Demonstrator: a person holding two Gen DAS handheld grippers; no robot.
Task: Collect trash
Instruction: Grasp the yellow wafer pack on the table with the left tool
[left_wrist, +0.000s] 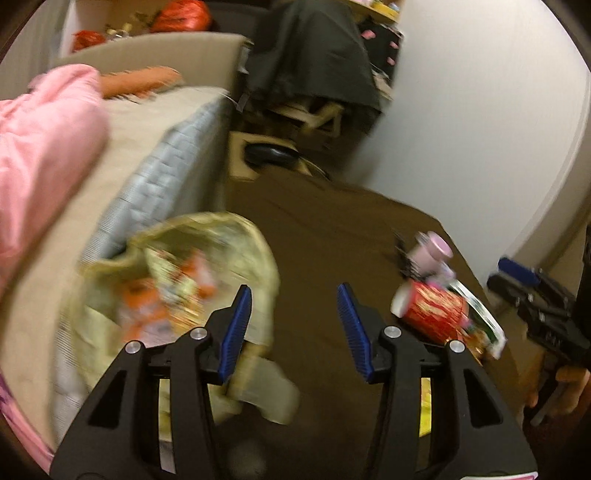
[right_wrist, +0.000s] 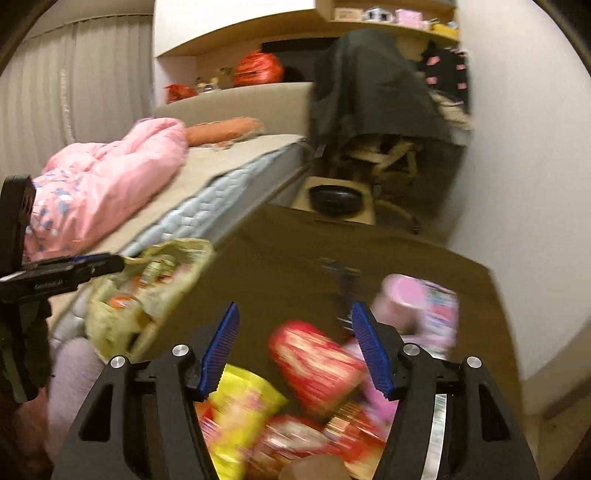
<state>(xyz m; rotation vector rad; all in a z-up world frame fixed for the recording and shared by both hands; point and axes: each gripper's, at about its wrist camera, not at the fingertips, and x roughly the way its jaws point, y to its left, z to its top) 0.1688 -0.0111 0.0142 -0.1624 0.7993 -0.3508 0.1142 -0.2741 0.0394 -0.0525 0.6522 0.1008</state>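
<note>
The step in hand looks like the gap between two pick-ups. The trash bag (left_wrist: 177, 295), a crinkly yellowish one, sits at the lower left of the left wrist view, against the side of the bed (left_wrist: 162, 177). It already has orange and white wrappers in it.

The left tool (left_wrist: 293, 328) is spread apart with nothing between its blue pads. One pad is just beside the bag's edge, but it is too blurry to tell if they touch. The right tool (right_wrist: 295, 350) is spread wide too, and it grips nothing.

More trash lies on the brown counter (right_wrist: 295, 251), low in the right wrist view. There is a red cup (right_wrist: 317, 365), a yellow snack bag (right_wrist: 240, 417) and a pink cup (right_wrist: 402, 299) lying on its side at the right. A black clip (right_wrist: 341, 284) lies near them.

The next move, I think, is for the right tool to come down over the red cup and squeeze it, then carry it to the bag. The left tool may need to hold the bag's mouth wide.

The red cup has gold marks, but they are too blurry to read. No other writing can be read.
</note>
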